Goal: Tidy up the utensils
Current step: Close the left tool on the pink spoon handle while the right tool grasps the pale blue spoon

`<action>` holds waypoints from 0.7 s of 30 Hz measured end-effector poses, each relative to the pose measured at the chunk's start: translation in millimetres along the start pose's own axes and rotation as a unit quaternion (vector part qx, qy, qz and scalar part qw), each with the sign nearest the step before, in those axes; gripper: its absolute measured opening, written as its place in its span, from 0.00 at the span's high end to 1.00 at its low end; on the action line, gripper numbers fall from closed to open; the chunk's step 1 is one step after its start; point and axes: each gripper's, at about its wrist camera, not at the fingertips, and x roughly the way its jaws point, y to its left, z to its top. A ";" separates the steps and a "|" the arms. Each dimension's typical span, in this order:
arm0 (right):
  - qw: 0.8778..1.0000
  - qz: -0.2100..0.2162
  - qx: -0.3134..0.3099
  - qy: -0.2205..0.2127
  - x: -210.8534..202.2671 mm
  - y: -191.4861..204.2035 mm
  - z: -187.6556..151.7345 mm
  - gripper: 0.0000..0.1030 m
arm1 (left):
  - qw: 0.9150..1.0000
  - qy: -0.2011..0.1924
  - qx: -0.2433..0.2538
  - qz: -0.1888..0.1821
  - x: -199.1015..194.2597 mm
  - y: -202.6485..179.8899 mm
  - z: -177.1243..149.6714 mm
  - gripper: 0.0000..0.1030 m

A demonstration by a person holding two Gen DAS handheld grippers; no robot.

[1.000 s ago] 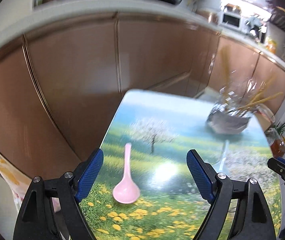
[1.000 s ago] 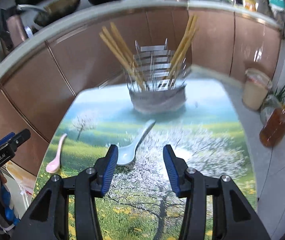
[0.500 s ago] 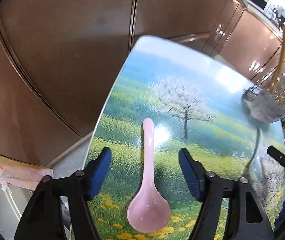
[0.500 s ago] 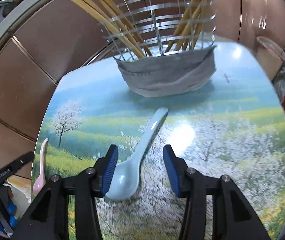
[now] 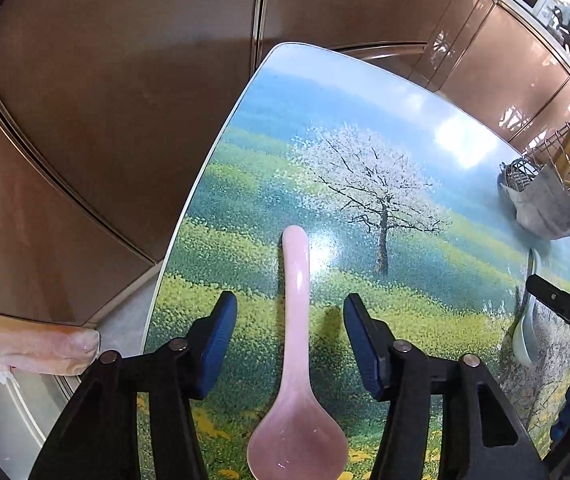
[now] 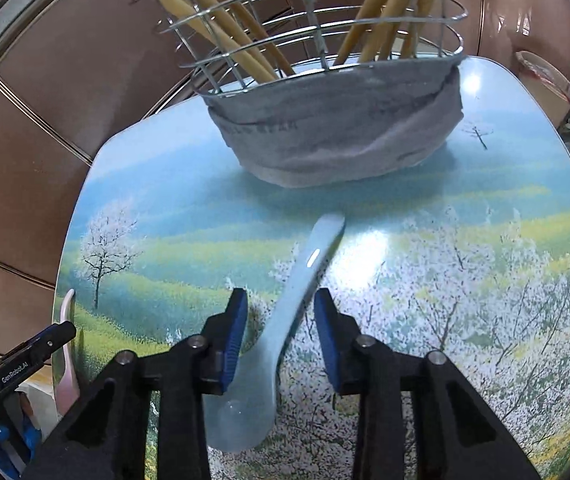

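left gripper: spread wide, straddling the pink spoon, handle between the fingers, no contact | right gripper: parted, astride the blue spoon, no contact seen | both spoons flat on the table | wire rack with chopsticks beyond the blue handle

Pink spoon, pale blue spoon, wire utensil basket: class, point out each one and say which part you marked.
pink spoon [image 5: 297, 300], left wrist view, mid-handle.
pale blue spoon [image 6: 285, 320], right wrist view, handle between the tool's fingers.
wire utensil basket [image 6: 317, 20], right wrist view, front wires.
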 end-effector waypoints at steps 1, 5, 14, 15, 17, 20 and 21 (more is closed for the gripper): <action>1.000 -0.005 -0.005 0.002 0.9 2.1 0.2 0.77 | 1.000 0.001 0.003 0.000 0.6 -1.5 0.7 0.53; 1.000 -0.013 -0.014 0.006 5.7 8.3 0.0 0.85 | 1.000 0.004 0.018 0.002 -0.8 -7.9 -2.4 0.68; 1.000 0.002 -0.023 0.006 -0.3 4.6 -9.8 0.91 | 1.000 0.006 0.004 -0.019 -2.7 -3.1 -8.4 0.90; 1.000 0.007 -0.025 0.003 -2.8 3.5 -11.6 0.91 | 1.000 0.003 0.002 -0.023 -3.9 -2.0 -10.3 0.90; 0.999 0.016 -0.031 -0.009 -10.4 1.4 -16.4 0.92 | 1.000 -0.005 0.003 -0.029 -6.8 -2.5 -13.6 0.90; 0.999 0.031 -0.036 -0.024 -22.3 -1.6 -22.6 0.92 | 0.999 -0.022 0.007 -0.035 -15.6 -5.0 -18.5 0.90; 0.998 0.036 -0.038 -0.028 -26.3 -3.5 -23.7 0.92 | 0.999 -0.026 0.008 -0.036 -19.4 -6.6 -20.1 0.90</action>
